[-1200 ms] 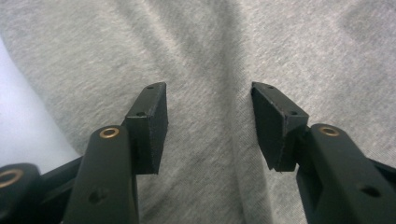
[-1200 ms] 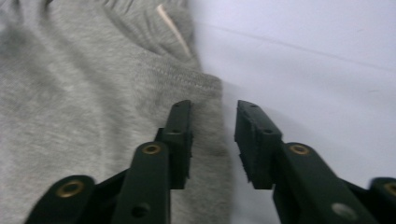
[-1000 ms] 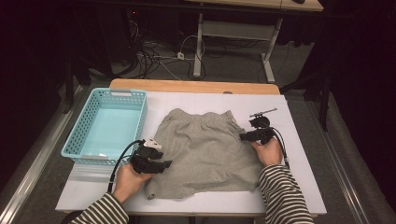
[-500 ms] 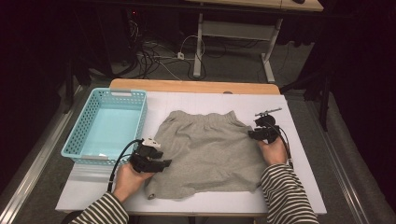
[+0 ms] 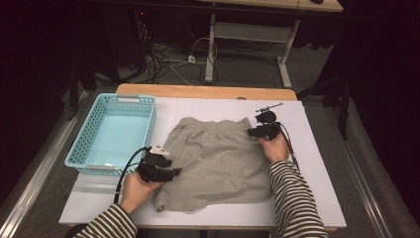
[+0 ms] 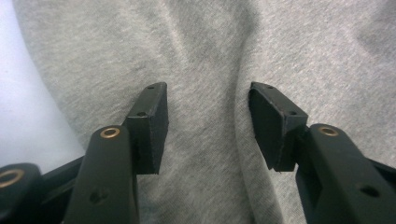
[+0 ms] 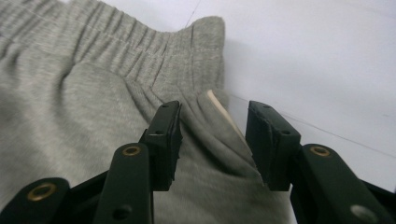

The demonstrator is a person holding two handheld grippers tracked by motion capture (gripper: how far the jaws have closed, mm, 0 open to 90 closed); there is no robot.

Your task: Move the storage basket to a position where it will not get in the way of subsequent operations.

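Grey shorts (image 5: 218, 158) lie flat on the white table (image 5: 317, 198), waistband toward the far side. My left gripper (image 5: 171, 172) rests on the shorts' near-left part; its jaws stand open over a fold of grey cloth (image 6: 210, 135). My right gripper (image 5: 255, 132) is at the waistband's right corner, open, with the gathered side edge of the shorts (image 7: 215, 126) between its jaws. The elastic waistband (image 7: 140, 42) shows just beyond the right jaws.
A light-blue plastic basket (image 5: 84, 158) stands on the table's left, close to my left hand. A wooden board edge (image 5: 208, 91) runs along the far side. Cables and a desk frame (image 5: 213, 44) lie on the floor beyond. Bare table lies right of the shorts.
My right gripper has moved a little away and to the right, up to the waistband's right corner. The left gripper has stayed in place.
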